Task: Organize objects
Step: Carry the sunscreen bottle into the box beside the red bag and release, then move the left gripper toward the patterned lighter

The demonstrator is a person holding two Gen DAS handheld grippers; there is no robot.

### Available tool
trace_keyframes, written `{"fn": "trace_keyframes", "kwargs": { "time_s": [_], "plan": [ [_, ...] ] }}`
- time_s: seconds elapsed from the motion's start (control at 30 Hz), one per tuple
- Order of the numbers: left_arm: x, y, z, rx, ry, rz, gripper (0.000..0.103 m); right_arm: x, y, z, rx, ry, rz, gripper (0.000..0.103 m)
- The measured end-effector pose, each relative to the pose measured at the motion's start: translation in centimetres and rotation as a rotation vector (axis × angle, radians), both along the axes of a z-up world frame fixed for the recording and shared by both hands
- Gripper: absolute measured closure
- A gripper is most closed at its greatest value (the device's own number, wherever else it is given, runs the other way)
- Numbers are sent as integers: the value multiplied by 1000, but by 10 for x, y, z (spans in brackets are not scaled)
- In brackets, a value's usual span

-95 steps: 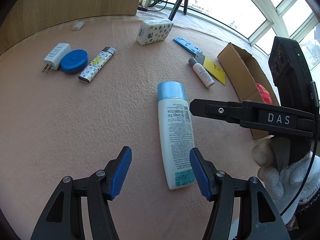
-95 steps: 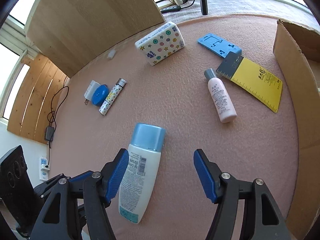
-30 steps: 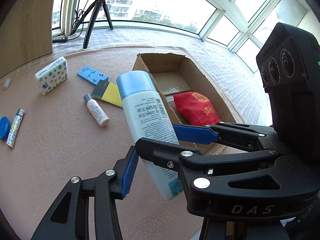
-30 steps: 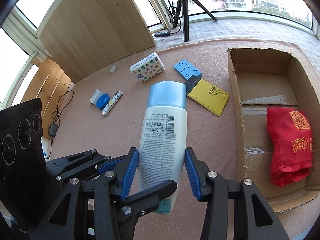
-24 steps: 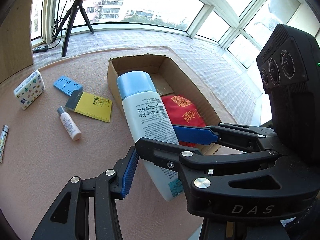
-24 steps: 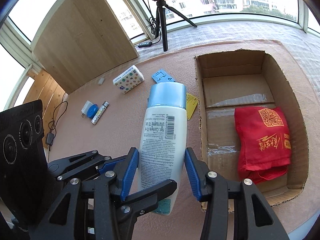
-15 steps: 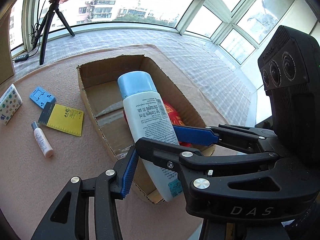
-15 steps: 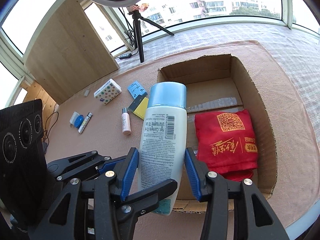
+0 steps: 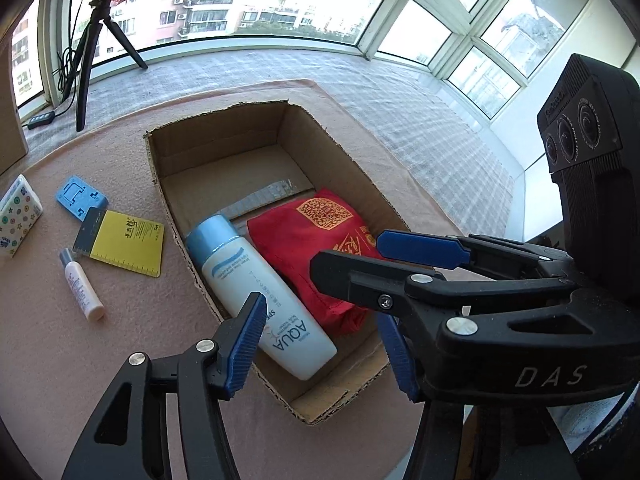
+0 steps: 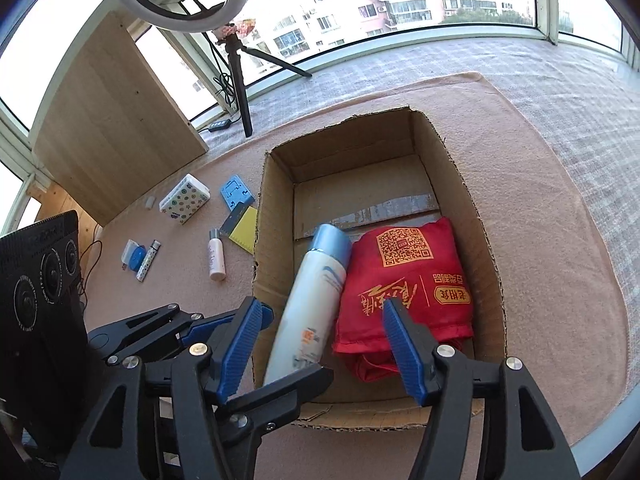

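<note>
Bottle (image 9: 256,296), smooth white plastic with a pale blue cap, lay on its side inside the cardboard box (image 9: 218,128), along the left wall, cap toward the far end. Touched on its right by a soft red cloth bag (image 9: 316,240) printed in gold, crumpled at the near end. Looked streaked with blur in the right wrist view (image 10: 310,300). Box walls corrugated, edges ragged, a strip of tape across the floor. Hung above the box's near end: left gripper (image 9: 320,340) and right gripper (image 10: 320,344), ribbed blue pads apart after just opening, nothing pressed between them, bottle beneath the gaps. Rested on a pink, felt-like mat (image 9: 52,352). Lay on the mat left of the box: yellow card (image 9: 128,248), flat blue holder (image 9: 80,196), small slim tube (image 9: 82,286), patterned tissue pack (image 9: 18,212).
</note>
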State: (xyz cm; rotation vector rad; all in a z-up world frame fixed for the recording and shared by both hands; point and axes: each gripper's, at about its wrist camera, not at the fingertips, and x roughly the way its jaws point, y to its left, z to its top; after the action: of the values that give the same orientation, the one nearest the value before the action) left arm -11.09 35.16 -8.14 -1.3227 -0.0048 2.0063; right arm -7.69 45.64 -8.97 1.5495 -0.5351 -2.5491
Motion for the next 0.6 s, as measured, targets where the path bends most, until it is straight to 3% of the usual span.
{"fn": "trace_keyframes", "kwargs": {
  "time_s": [0.3,0.6],
  "plan": [
    [3,-37,4,13,-3,51,42,1,-3,3,-20,16,-16,43],
    [3,-107,4,1,-5,168,39,-2,-33,8,-59,35,14,42]
  ]
}}
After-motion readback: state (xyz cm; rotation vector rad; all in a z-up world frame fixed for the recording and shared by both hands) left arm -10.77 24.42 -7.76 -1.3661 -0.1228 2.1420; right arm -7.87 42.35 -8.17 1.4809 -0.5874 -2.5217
